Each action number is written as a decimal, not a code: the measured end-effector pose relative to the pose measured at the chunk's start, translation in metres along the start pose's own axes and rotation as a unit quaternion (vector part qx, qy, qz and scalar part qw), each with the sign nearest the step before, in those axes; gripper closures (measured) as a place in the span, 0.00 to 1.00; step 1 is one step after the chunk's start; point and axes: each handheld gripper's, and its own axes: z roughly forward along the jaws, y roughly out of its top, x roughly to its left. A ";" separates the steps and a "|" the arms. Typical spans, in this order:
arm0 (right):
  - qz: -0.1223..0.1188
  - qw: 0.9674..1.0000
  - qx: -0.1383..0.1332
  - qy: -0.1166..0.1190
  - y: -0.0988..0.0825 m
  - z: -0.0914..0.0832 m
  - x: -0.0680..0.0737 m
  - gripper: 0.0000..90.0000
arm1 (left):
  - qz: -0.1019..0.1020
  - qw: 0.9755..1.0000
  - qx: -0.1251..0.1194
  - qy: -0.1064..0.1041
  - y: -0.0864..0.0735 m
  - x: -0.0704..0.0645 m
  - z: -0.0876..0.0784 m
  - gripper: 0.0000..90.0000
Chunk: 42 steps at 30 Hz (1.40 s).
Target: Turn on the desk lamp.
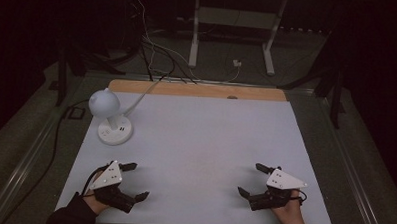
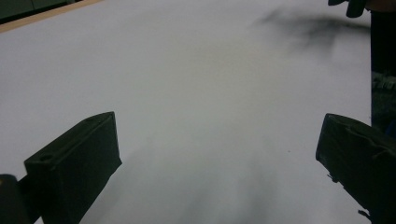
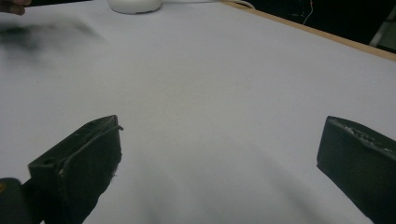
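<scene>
Ahead of both pairs of jaws, from largest thing to smallest:

Bench (image 1: 200,137): a pale sheet covers it, running forward from both grippers; a strip of bare wood shows along the edge farthest from the jaws. In the left gripper view (image 2: 196,84) and the right gripper view (image 3: 224,79) the same pale surface lies between and beyond the jaws, with nothing on it close to them.

Lamp (image 1: 108,118): white, with a round head on a round base that bears sockets, and a white cord leading off the far edge. It stands ahead of the left gripper and a little to that gripper's outer side, well apart from its jaws and farther still from the right gripper's. In the right gripper view its base (image 3: 134,5) sits at the far end of the bench, beyond the left-hand jaw.

Left gripper (image 1: 135,181): held low over the near left part of the bench, pointing toward the middle. Jaws spread wide, nothing between them.

Right gripper (image 1: 250,180): held low over the near right part, pointing in toward the left gripper, the two well apart. Jaws spread wide, nothing between them.

Hands: the left hand (image 1: 94,202) in a dark sleeve and the right hand (image 1: 289,215) grip the gripper bodies from behind.
</scene>
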 end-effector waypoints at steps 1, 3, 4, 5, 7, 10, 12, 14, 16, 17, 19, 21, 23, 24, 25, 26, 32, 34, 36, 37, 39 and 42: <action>-0.002 1.000 0.001 -0.001 0.000 0.000 0.000 0.00 | 0.001 1.000 0.002 0.000 0.000 0.000 0.000 0.00; -0.005 1.000 0.004 -0.002 0.000 0.000 0.001 0.00 | 0.003 1.000 0.002 0.002 0.000 0.000 0.000 0.00; -0.006 1.000 0.005 -0.002 0.000 0.000 0.001 0.00 | 0.001 1.000 0.002 0.002 0.000 0.000 0.000 0.00; -0.007 1.000 0.006 -0.001 0.000 0.000 0.001 0.00 | 0.001 1.000 0.002 0.004 0.000 0.001 0.000 0.00; -0.006 1.000 0.004 -0.001 0.000 -0.001 0.001 0.00 | -0.001 1.000 0.004 0.005 0.000 0.001 0.001 0.00; -0.006 1.000 0.001 -0.001 0.001 -0.002 0.000 0.00 | -0.001 1.000 0.008 0.003 0.000 0.000 0.001 0.00; -0.009 1.000 0.003 -0.001 0.002 -0.002 0.000 0.00 | 0.001 1.000 0.010 0.002 0.000 0.000 0.001 0.00; -0.011 1.000 0.008 0.003 0.002 -0.001 0.001 0.00 | 0.001 1.000 0.011 0.001 0.001 0.000 0.002 0.00; -0.013 1.000 0.010 0.006 0.002 -0.001 0.002 0.00 | 0.003 1.000 0.011 -0.002 0.001 -0.001 0.002 0.00; -0.012 1.000 0.011 0.008 0.002 -0.001 0.002 0.00 | 0.003 1.000 0.010 -0.004 0.002 -0.001 0.002 0.00; -0.010 1.000 0.013 0.012 0.002 -0.001 0.002 0.00 | 0.004 1.000 0.011 -0.006 0.002 -0.001 0.003 0.00; -0.010 1.000 0.017 0.016 0.003 -0.001 0.001 0.00 | 0.006 1.000 0.016 -0.011 0.003 -0.001 0.004 0.00; -0.008 1.000 0.017 0.020 0.004 -0.002 0.001 0.00 | 0.010 1.000 0.020 -0.018 0.004 -0.003 0.005 0.00; -0.008 1.000 0.017 0.020 0.004 -0.002 0.001 0.00 | 0.010 1.000 0.022 -0.019 0.005 -0.004 0.005 0.00; -0.009 1.000 0.014 0.019 0.004 -0.002 0.001 0.00 | 0.012 0.999 0.023 -0.022 0.006 -0.004 0.006 0.00; -0.009 1.000 0.014 0.019 0.004 -0.002 0.001 0.00 | 0.014 0.999 0.025 -0.024 0.007 -0.005 0.006 0.00; -0.014 1.000 0.010 0.016 0.007 -0.003 0.004 0.00 | 0.019 0.999 0.029 -0.040 0.013 -0.010 0.007 0.00; -0.014 1.000 0.008 0.017 0.008 -0.003 0.004 0.00 | 0.022 0.998 0.033 -0.049 0.015 -0.012 0.007 0.00; -0.013 1.000 0.003 0.017 0.009 -0.004 0.005 0.00 | 0.026 0.998 0.034 -0.052 0.016 -0.013 0.007 0.00; -0.013 1.000 0.002 0.016 0.009 -0.005 0.005 0.00 | 0.026 0.998 0.034 -0.052 0.016 -0.013 0.007 0.00; -0.014 1.000 0.001 0.015 0.010 -0.005 0.006 0.00 | 0.031 0.997 0.034 -0.058 0.019 -0.015 0.007 0.00; -0.019 1.000 -0.006 0.011 0.012 -0.006 0.008 0.00 | 0.033 0.997 0.031 -0.066 0.023 -0.017 0.006 0.00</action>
